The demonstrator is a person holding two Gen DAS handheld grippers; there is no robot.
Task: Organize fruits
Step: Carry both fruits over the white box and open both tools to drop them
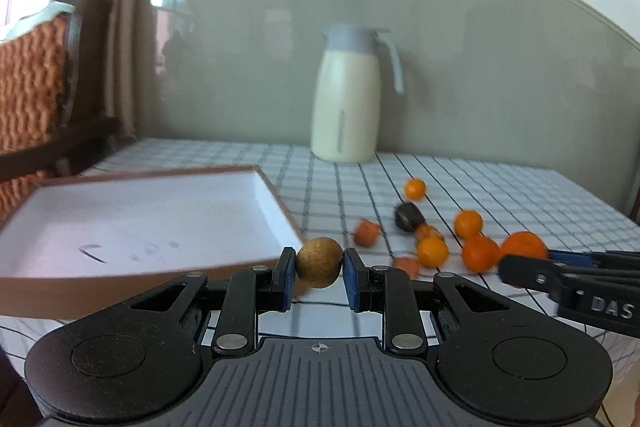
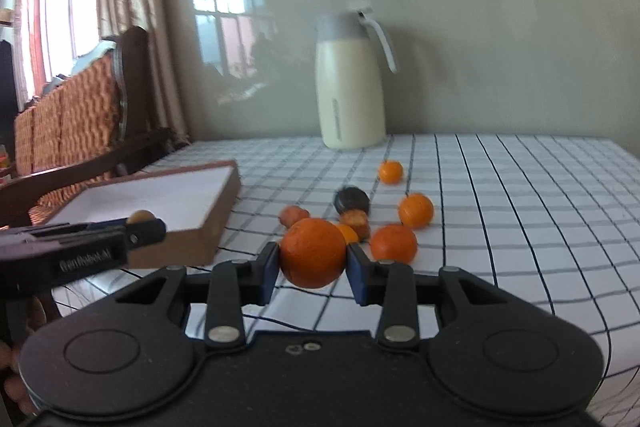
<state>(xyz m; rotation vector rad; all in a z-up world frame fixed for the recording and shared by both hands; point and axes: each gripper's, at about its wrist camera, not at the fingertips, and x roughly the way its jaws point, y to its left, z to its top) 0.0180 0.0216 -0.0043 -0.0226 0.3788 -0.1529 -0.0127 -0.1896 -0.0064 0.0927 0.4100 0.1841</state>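
My left gripper (image 1: 319, 263) is shut on a small brown round fruit (image 1: 319, 262), held just off the near right corner of the white box (image 1: 120, 227). My right gripper (image 2: 313, 254) is shut on a large orange (image 2: 313, 253), lifted above the checked tablecloth. In the left wrist view the right gripper (image 1: 520, 259) shows at the right edge with the orange (image 1: 524, 245). In the right wrist view the left gripper (image 2: 144, 227) shows at the left with the brown fruit (image 2: 141, 215). Several small oranges (image 2: 394, 243), reddish fruits (image 2: 294, 215) and a dark round fruit (image 2: 352, 201) lie scattered on the cloth.
A cream jug with a grey lid and handle (image 2: 350, 83) stands at the back of the table by the grey wall. A wooden chair with an orange woven cushion (image 2: 72, 115) is at the left, behind the box. A thin dark cable (image 2: 280, 323) lies on the cloth near me.
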